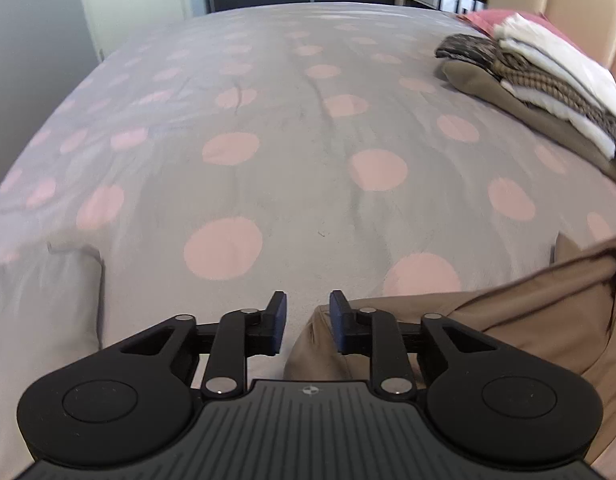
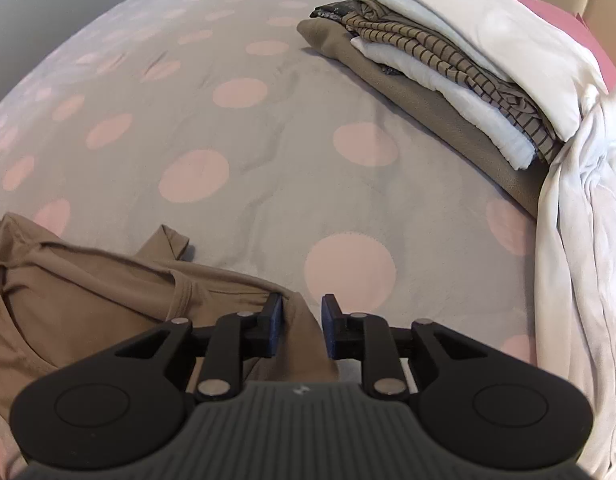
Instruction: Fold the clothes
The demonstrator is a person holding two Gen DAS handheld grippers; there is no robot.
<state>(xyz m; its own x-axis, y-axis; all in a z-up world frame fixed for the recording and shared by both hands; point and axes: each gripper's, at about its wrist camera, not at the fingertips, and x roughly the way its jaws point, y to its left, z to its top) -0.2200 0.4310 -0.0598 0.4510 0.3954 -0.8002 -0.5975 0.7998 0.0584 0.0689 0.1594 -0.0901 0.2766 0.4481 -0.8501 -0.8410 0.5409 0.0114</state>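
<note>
From my left wrist, my left gripper (image 1: 307, 322) hangs over the spotted bed (image 1: 268, 128), jaws spread and empty, the tan shirt (image 1: 488, 320) lying just beside them.

From my right wrist, my right gripper (image 2: 302, 330) has jaws spread, shirt edge between them, unpinched. Folded clothes (image 2: 436, 60) sit stacked well apart.

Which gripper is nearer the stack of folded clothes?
Right. The right gripper sees the stack of folded clothes close ahead on its right; from the left gripper the stack sits farther off, beyond the tan shirt.
</note>
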